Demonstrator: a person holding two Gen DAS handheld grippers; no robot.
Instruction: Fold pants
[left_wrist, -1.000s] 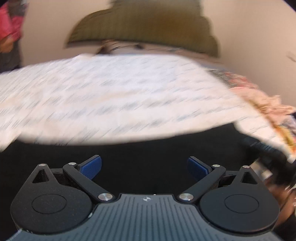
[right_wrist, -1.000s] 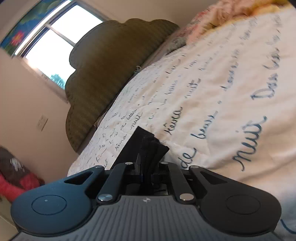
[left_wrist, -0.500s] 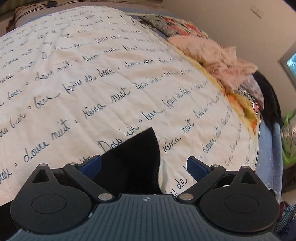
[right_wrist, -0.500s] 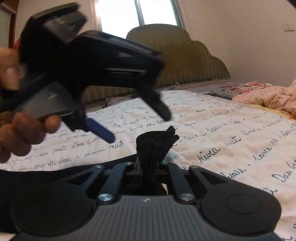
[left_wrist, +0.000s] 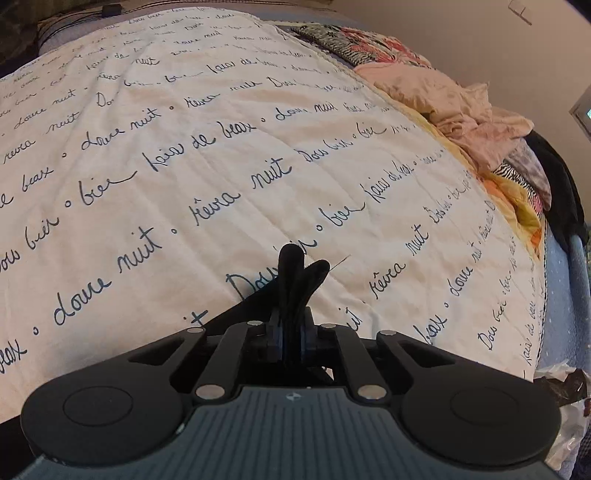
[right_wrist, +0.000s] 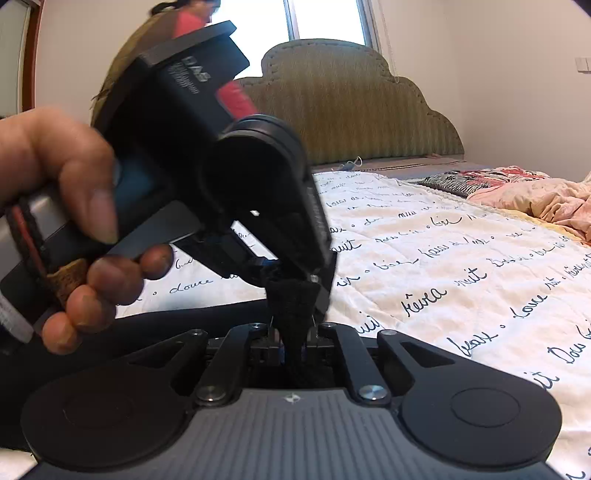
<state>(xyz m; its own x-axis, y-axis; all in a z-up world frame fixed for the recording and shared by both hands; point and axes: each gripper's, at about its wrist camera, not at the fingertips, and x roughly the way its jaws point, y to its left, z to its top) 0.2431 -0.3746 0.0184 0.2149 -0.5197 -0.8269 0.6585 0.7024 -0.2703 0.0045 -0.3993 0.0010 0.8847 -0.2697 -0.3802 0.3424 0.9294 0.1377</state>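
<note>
While the white quilt (left_wrist: 258, 155) with its blue handwriting covers the bed and gives a flat place to fold, the black pants (right_wrist: 155, 325) lie along its near edge. Both grippers meet at one bunched corner of the cloth, probably so two layers can be carried over together. With jaws that have just been closing, the left gripper (left_wrist: 291, 334) is clenched on a tuft of pants. Right beside it, the right gripper (right_wrist: 291, 341) is likewise clamped on the fabric. Pink bedding (left_wrist: 454, 107) sits at the far edge.
</note>
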